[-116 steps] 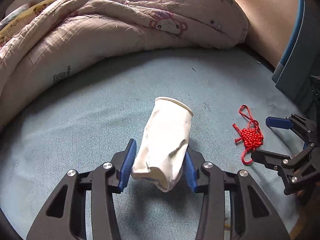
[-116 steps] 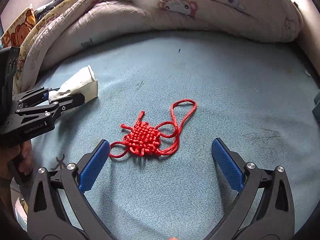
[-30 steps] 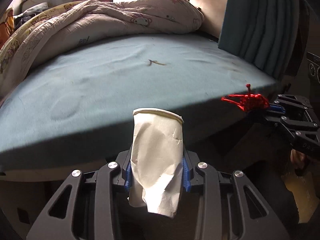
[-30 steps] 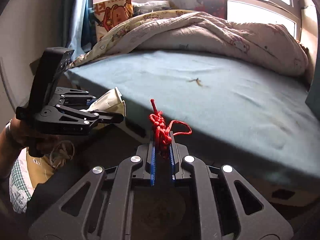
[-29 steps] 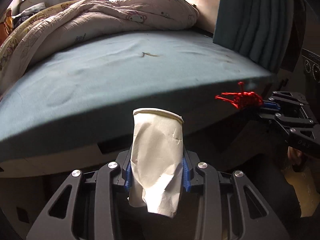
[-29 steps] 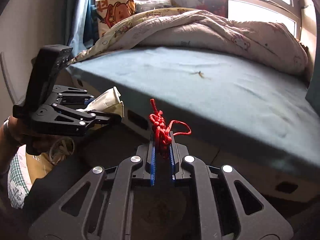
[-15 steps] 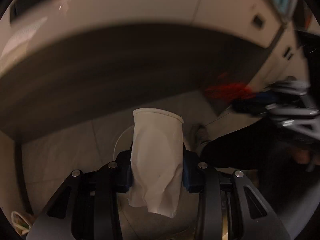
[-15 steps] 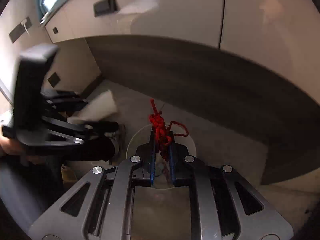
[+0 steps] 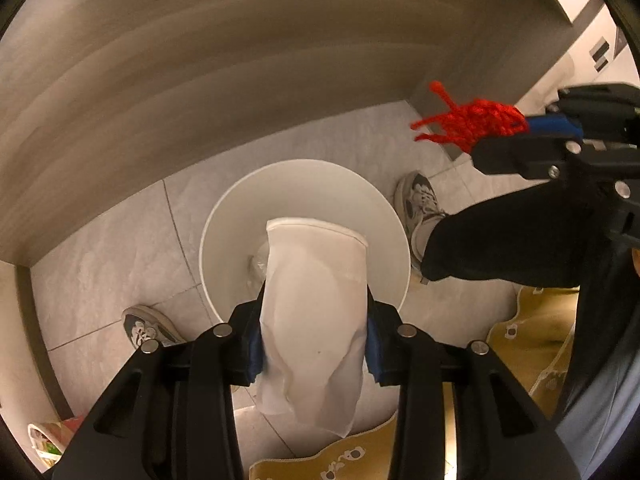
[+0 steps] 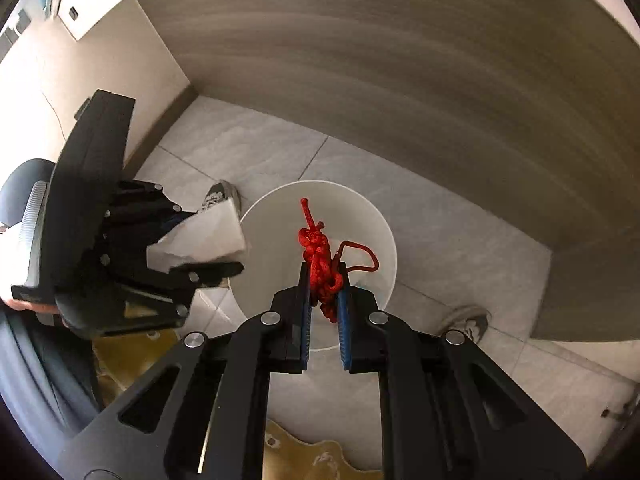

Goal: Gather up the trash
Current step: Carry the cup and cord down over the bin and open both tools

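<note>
My left gripper point(image 9: 314, 340) is shut on a crushed white paper cup point(image 9: 316, 308) and holds it above a round white trash bin point(image 9: 240, 208) on the floor. My right gripper point(image 10: 323, 300) is shut on a red knotted cord point(image 10: 318, 260) and holds it over the same bin point(image 10: 368, 216). In the left wrist view the right gripper point(image 9: 536, 132) with the red cord point(image 9: 476, 122) is at the upper right, beside the bin. In the right wrist view the left gripper point(image 10: 192, 256) with the cup point(image 10: 204, 236) hangs at the bin's left rim.
The bin stands on grey floor tiles point(image 9: 120, 248) next to a grey-brown wood panel point(image 9: 200, 60). The person's sneakers point(image 9: 420, 204) and black trouser leg point(image 9: 500, 236) flank the bin. A yellow mat point(image 9: 532, 340) lies near the front.
Both grippers have swung from the bed down to the floor and now hang over the white bin. Each keeps its hold on its item.
</note>
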